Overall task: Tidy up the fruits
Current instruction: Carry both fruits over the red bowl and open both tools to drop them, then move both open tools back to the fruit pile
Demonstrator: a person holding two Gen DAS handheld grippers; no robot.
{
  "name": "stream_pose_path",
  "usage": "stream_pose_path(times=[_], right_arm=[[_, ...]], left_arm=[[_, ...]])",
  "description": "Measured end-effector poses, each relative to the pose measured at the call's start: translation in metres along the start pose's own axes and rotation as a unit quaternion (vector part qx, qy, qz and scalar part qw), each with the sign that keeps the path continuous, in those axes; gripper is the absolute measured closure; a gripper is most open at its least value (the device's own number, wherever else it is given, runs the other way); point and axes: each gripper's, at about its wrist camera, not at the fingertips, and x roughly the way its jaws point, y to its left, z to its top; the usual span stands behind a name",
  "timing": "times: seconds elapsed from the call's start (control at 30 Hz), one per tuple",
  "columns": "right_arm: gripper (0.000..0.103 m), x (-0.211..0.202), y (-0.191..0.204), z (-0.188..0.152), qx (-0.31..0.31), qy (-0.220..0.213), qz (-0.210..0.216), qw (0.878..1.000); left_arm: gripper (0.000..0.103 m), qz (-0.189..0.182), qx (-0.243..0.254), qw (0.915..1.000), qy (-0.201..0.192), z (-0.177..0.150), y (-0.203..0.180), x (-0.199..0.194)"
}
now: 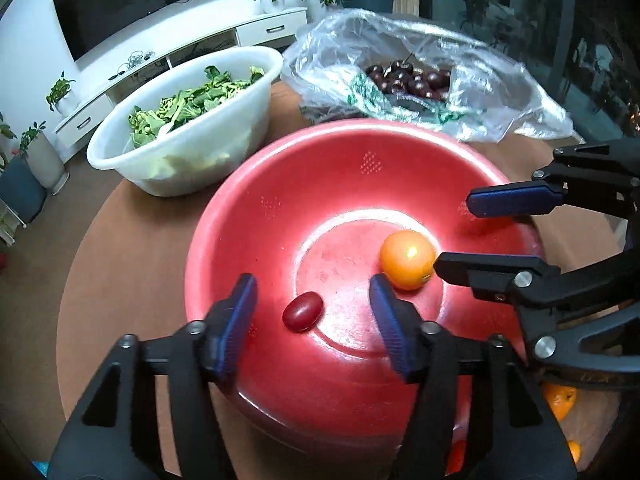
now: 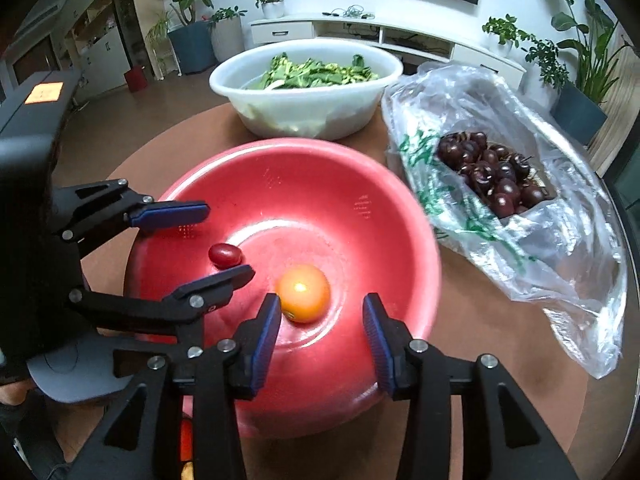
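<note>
Red bowl point(image 1: 248, 216) on desk point(image 1: 120, 264), red tomato point(image 1: 303, 311) and orange tomato point(image 1: 407, 259) inside, left gripper point(image 1: 313, 300) and right gripper point(image 2: 322, 322) over the bowl, both parted, holding nothing

Twin black handheld claws with blue-padded fingers

The left claw point(image 1: 312, 312) and the right claw point(image 2: 322, 328) share one build: angular black plastic linkage arms with triangular cut-outs, joined by round silver screws, each finger ending in a flat, ribbed blue pad point(image 1: 240, 320). Seen from the right wrist camera, the left unit carries a boxy black housing point(image 2: 28, 168) topped by an orange square label point(image 2: 44, 93), with a rounded grey piece point(image 2: 68, 368) at its underside.
</note>
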Motion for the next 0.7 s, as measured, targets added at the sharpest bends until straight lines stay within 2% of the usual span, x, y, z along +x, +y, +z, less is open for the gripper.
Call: stream_pose_path(times=[0.1,0.17,0.23,0.27,0.33,0.47,0.6,0.7], right_arm=[[0.056,-0.016,-0.002,-0.001,0.004,-0.015,-0.002,1.000],[0.055,-0.033,-0.004,-0.007,0.009,-0.032,0.001,0.999],[0.048,-0.050,-0.006,-0.016,0.018,-0.047,0.011,0.999],[0.046,-0.060,-0.008,-0.023,0.024,-0.056,0.020,0.998],[0.039,-0.081,-0.009,-0.042,0.041,-0.076,0.046,0.995],[0.035,-0.111,-0.003,-0.092,0.064,-0.100,0.076,0.990],[0.035,-0.118,0.014,-0.138,0.067,-0.099,0.078,0.990],[0.035,-0.117,0.029,-0.168,0.063,-0.096,0.072,0.991]], left_arm=[[0.034,0.001,-0.001,0.9998,-0.018,0.001,0.000,-0.017],[0.025,-0.002,-0.008,0.9993,-0.037,-0.001,0.002,-0.033],[0.007,-0.009,-0.019,0.9982,-0.057,-0.008,0.006,-0.053],[0.002,-0.017,-0.024,0.9975,-0.065,-0.013,0.007,-0.063],[0.000,-0.028,-0.035,0.9958,-0.080,-0.029,0.010,-0.083],[0.000,-0.014,-0.047,0.9934,-0.103,-0.073,0.007,-0.118],[0.000,0.004,-0.062,0.9949,-0.080,-0.119,-0.008,-0.143],[0.000,-0.026,-0.075,0.9925,-0.093,-0.150,-0.025,-0.159]])
